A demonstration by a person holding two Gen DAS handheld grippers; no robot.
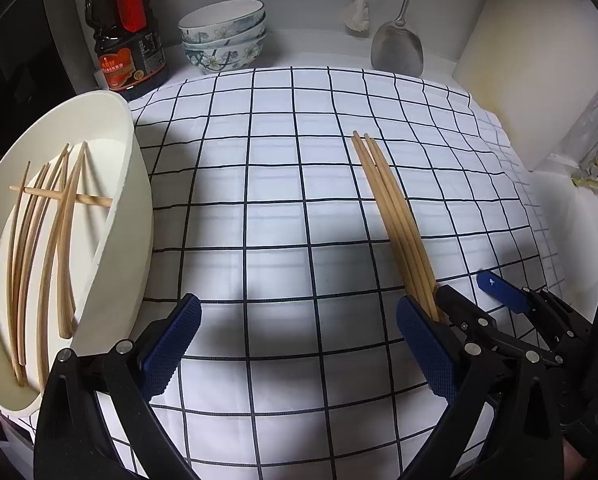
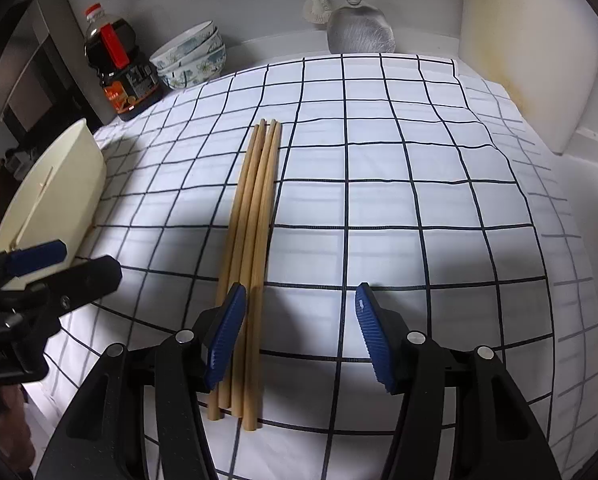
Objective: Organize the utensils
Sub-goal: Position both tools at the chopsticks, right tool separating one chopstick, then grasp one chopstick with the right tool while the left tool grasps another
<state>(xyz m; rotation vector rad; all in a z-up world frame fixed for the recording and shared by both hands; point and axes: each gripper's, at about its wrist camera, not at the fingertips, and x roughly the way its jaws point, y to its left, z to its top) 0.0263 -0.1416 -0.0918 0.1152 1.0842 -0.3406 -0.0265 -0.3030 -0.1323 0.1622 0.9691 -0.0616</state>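
The chopsticks (image 2: 255,240) lie bundled on the cloth (image 2: 419,200), long axis running straight ahead from the right tongs (image 2: 299,336), whose spread jaws straddle their near ends, while the left tongs (image 1: 299,344), also spread and empty, hang beside.

Four wooden chopsticks (image 2: 255,216) lie side by side on the checked cloth (image 2: 419,184), near the middle. In the white tray (image 1: 133,184) at the left, about seven more chopsticks (image 1: 55,232) rest, one of them crosswise; the exact count is hard to tell. At the far edge stand three stacked bowls (image 1: 223,36), one dark bottle (image 1: 127,36), one metal spatula (image 1: 397,46) and one white brush (image 1: 358,12). Two grippers show.
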